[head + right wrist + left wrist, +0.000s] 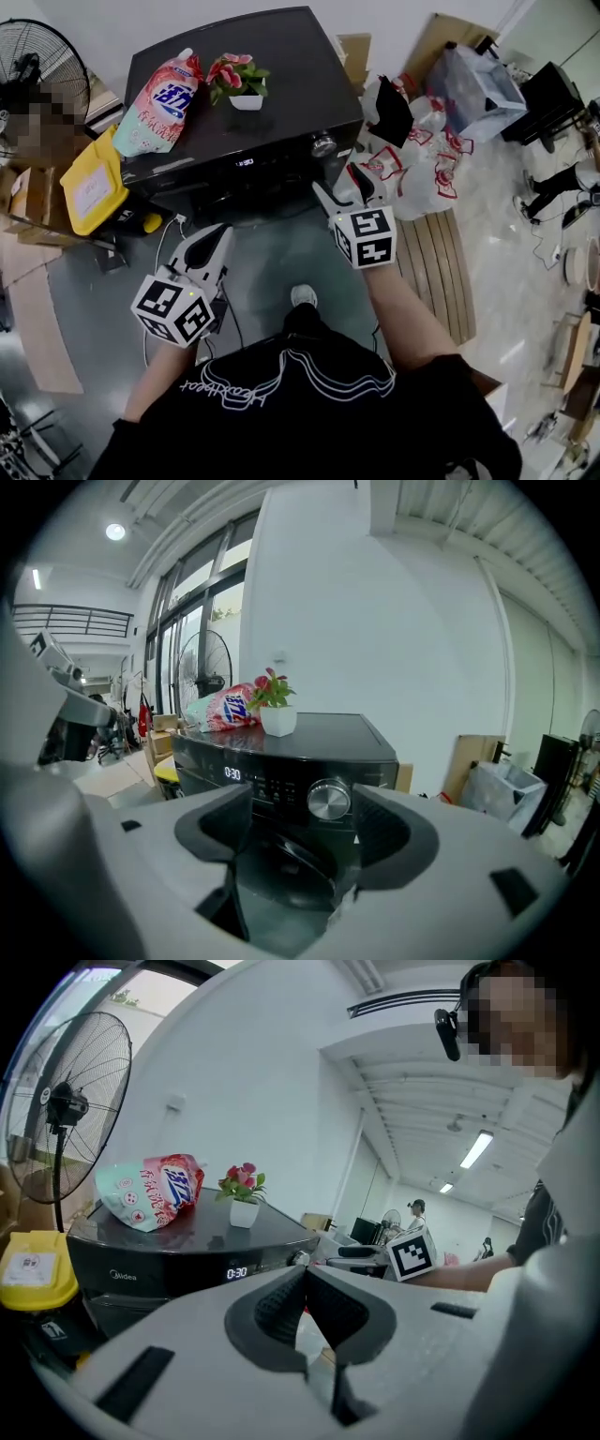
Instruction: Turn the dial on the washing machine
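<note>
While I stand in front of the glossy black front-loading washing machine (272,84), my right hand-held gripper (345,192) is raised toward its control panel. Its jaws are spread wide and hold nothing. In the right gripper view, the round silver dial (328,800) shows in the gap between them, nearer the right jaw, and neither jaw touches it. The dial sits at the right end of the dark panel, and a small lit display (232,774) further left reads 0:30.

My left hand-held gripper (220,234) hangs lower and to the left, well apart from the machine. Its ribbed pads (279,1305) are pressed together at the tips with nothing between them.

On the machine's flat top lie a pink and mint-green detergent pouch (159,101) and, just beside it, a small white pot of pink flowers (239,82). A yellow plastic container (94,183) stands on the floor against the machine's left side, with a black pedestal fan (37,56) behind it.
</note>
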Demonstrator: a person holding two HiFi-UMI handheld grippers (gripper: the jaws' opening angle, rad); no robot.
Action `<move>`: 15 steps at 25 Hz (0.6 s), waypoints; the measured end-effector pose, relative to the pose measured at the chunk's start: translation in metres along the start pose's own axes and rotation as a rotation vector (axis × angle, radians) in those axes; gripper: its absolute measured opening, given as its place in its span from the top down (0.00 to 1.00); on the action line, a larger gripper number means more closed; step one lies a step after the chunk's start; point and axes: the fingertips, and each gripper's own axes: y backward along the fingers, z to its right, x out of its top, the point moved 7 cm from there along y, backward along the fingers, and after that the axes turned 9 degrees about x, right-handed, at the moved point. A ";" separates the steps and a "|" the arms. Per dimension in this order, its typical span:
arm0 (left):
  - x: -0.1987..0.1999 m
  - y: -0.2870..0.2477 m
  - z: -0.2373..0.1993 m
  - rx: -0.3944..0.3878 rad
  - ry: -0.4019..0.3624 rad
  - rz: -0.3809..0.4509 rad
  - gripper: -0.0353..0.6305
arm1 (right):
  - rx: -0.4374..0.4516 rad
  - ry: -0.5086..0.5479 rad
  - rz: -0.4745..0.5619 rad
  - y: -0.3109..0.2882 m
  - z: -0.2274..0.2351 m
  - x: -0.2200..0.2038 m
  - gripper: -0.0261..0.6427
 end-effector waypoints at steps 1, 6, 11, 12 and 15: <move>0.000 -0.004 -0.002 0.006 0.000 -0.003 0.94 | -0.005 0.000 -0.010 -0.007 0.005 -0.003 0.47; -0.004 -0.021 -0.011 0.047 0.034 -0.020 0.94 | -0.030 0.020 -0.056 -0.041 0.027 -0.017 0.48; -0.007 -0.031 -0.013 0.086 0.041 -0.030 0.94 | -0.039 0.035 -0.073 -0.068 0.042 -0.024 0.49; -0.007 -0.031 -0.015 0.096 0.044 -0.032 0.94 | -0.038 0.035 -0.077 -0.072 0.044 -0.025 0.49; -0.012 -0.031 -0.019 0.129 0.061 -0.031 0.94 | -0.037 0.045 -0.096 -0.085 0.047 -0.030 0.50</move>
